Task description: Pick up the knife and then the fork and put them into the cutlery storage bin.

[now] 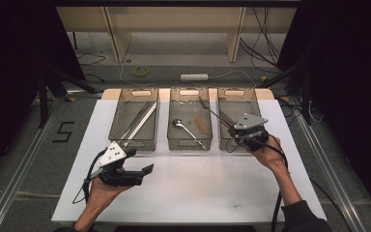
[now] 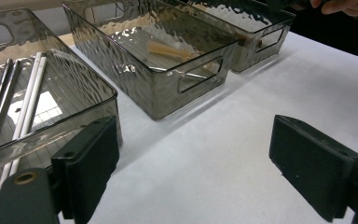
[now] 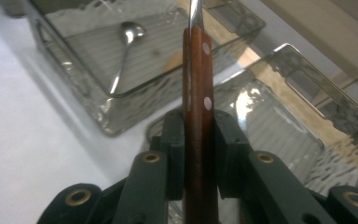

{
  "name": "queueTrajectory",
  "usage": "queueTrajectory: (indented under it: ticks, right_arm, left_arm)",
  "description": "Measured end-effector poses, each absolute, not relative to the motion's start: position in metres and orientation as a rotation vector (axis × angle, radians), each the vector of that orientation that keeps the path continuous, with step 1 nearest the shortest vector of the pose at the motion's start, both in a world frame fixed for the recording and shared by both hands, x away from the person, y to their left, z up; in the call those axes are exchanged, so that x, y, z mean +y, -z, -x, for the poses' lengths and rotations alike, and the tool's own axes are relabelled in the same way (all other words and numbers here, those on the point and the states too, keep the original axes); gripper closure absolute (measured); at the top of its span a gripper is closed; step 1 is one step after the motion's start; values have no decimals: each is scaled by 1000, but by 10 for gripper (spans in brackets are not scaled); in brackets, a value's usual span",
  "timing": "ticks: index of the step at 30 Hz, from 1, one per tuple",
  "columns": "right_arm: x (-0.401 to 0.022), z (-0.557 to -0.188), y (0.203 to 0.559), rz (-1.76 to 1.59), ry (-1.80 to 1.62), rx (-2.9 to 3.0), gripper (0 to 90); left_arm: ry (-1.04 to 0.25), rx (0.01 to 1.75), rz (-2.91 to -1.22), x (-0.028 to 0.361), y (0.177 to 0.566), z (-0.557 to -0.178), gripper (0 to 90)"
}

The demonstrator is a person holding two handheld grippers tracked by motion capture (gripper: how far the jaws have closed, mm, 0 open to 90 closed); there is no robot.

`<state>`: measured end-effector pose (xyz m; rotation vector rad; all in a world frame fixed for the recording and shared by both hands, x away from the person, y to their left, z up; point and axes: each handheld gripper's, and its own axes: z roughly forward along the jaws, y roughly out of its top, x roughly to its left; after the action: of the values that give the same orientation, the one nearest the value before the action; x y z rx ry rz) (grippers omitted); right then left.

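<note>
My right gripper [image 1: 233,129] is shut on the wooden handle of a piece of cutlery [image 1: 215,113], held over the near end of the right clear bin [image 1: 236,92]. In the right gripper view, the riveted handle [image 3: 198,93] stands clamped between the right gripper's [image 3: 199,154] pads, its metal end pointing up and away. My left gripper [image 1: 140,161] hovers open over the white table, just in front of the left bin [image 1: 134,145]. The left gripper [image 2: 214,163] holds nothing between its wide jaws.
Three clear bins stand in a row at the table's far edge. The left bin [image 2: 74,93] holds long metal and white sticks [image 2: 28,107]. The middle bin [image 1: 189,142] holds a spoon [image 1: 183,126] and a small wooden piece [image 2: 168,49]. White tabletop [image 1: 198,183] stretches in front.
</note>
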<state>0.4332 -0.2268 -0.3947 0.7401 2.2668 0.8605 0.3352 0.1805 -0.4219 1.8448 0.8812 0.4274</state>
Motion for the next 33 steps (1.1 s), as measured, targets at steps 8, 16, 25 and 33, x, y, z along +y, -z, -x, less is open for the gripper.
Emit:
queueTrajectory:
  ticks: [8, 16, 25, 33]
  right_arm:
    - [-239, -446, 396, -847, -849, 2234, 768]
    - [-247, -453, 398, -896, -845, 2221, 768]
    - [-251, -460, 399, -943, -836, 2208, 768]
    - [-255, -469, 404, -1014, -815, 2200, 768]
  left_arm:
    - [-434, 880, -1840, 181, 422, -335, 153]
    - [-433, 888, -1825, 183, 421, -335, 153]
    - [-430, 889, -1822, 183, 422, -336, 153]
    - [-431, 887, -1822, 182, 422, -335, 153]
